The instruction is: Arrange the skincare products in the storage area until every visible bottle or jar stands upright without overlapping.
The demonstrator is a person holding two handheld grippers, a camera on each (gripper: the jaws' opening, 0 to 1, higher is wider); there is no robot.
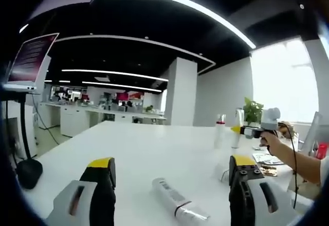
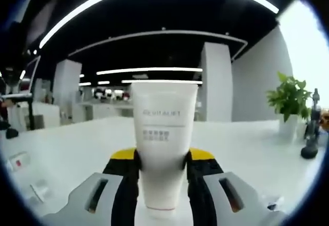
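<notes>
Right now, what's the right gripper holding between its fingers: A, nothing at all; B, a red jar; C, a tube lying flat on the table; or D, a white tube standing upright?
D: in the right gripper view the white tube stands upright, clamped between the right gripper fingers, while another tube lies flat by the left gripper.

- A tube (image 1: 177, 205) lies on the table (image 1: 139, 154) between the left gripper (image 1: 172, 177) jaws.
- Two bottles (image 1: 220, 128) stand farther back, right.
- The right gripper (image 2: 162, 156) clamps an upright tube (image 2: 163, 138).
</notes>
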